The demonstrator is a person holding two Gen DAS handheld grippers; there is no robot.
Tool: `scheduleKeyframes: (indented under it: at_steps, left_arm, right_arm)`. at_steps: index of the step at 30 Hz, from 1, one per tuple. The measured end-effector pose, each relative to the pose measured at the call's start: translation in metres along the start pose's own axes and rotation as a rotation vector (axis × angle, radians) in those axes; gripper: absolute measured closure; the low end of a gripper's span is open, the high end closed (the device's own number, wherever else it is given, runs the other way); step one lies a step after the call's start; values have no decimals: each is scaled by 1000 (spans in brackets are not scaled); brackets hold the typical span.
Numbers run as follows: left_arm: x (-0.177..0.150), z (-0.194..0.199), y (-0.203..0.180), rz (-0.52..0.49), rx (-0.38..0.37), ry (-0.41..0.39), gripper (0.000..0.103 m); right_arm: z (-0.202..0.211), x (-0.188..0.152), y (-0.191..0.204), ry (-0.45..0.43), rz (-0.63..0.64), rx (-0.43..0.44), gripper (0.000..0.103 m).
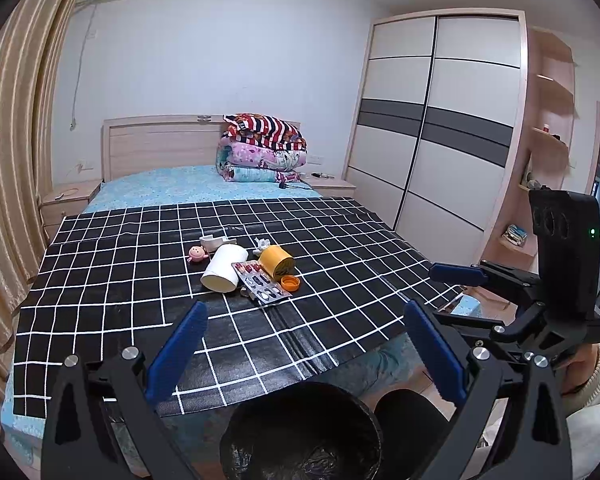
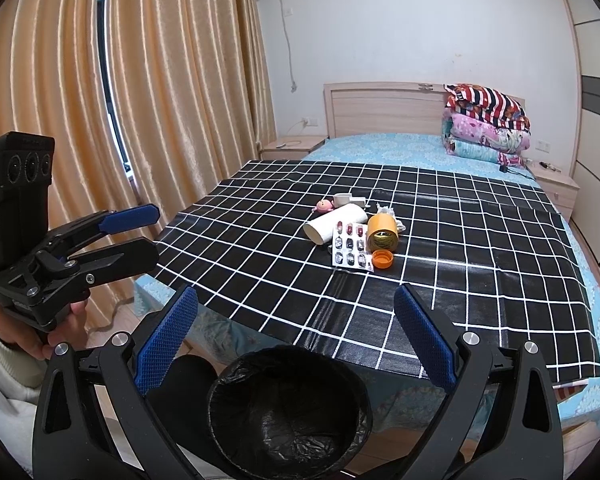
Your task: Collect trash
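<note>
A small heap of trash lies mid-cloth on the bed: a white paper roll [image 1: 224,266] [image 2: 334,222], a pill blister pack [image 1: 262,283] [image 2: 350,246], an orange bottle [image 1: 277,261] [image 2: 382,232] on its side, its orange cap [image 1: 290,282] [image 2: 382,259], crumpled tissue [image 1: 263,244] [image 2: 388,212], a white plastic piece [image 1: 214,242] [image 2: 348,200] and a pink toy [image 1: 197,254] [image 2: 324,205]. A black-lined bin [image 1: 302,432] [image 2: 290,408] stands below the bed's foot. My left gripper [image 1: 304,320] [image 2: 130,236] and right gripper [image 2: 296,308] [image 1: 432,286] are open, empty, above the bin.
A black checked cloth [image 1: 140,264] [image 2: 480,240] covers the bed's near half. Folded quilts [image 1: 262,148] [image 2: 486,128] are stacked by the headboard. Curtains [image 2: 120,100] hang on the left, a wardrobe [image 1: 432,120] stands on the right, and nightstands flank the bed.
</note>
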State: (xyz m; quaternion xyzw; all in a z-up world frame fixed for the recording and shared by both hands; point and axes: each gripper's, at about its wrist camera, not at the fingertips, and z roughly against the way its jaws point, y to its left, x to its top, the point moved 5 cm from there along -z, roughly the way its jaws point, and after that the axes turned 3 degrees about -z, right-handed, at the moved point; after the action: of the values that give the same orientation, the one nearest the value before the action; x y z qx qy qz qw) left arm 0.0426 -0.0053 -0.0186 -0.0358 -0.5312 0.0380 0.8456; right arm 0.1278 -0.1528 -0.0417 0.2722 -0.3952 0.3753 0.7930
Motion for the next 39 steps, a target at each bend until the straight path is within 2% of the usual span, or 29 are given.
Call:
scheduleKeyframes:
  at_steps: [9, 22, 25, 27, 31, 35, 39]
  left_arm:
    - [-5, -13, 7, 18, -4, 29, 8]
    - [-10, -68, 23, 27, -22, 111, 8]
    - [-10, -84, 26, 26, -35, 135, 9]
    - [-11, -97, 29, 36, -50, 156, 9]
    - [-16, -124, 36, 78, -73, 209, 26]
    - [-22, -146, 41, 111, -79, 242, 34]
    - [-28, -170, 50, 168, -91, 285, 47]
  right_arm:
    - [-10, -2, -9, 12, -27, -7, 4]
    - [-49, 9, -43, 46, -51, -51, 5]
    - [-60, 10, -52, 60, -56, -59, 14]
    - [-68, 11, -58, 69, -64, -65, 15]
    - [-85, 12, -71, 90, -77, -89, 22]
    - [-102, 15, -79, 101, -90, -98, 24]
    - [-113, 14, -86, 115, -94, -106, 26]
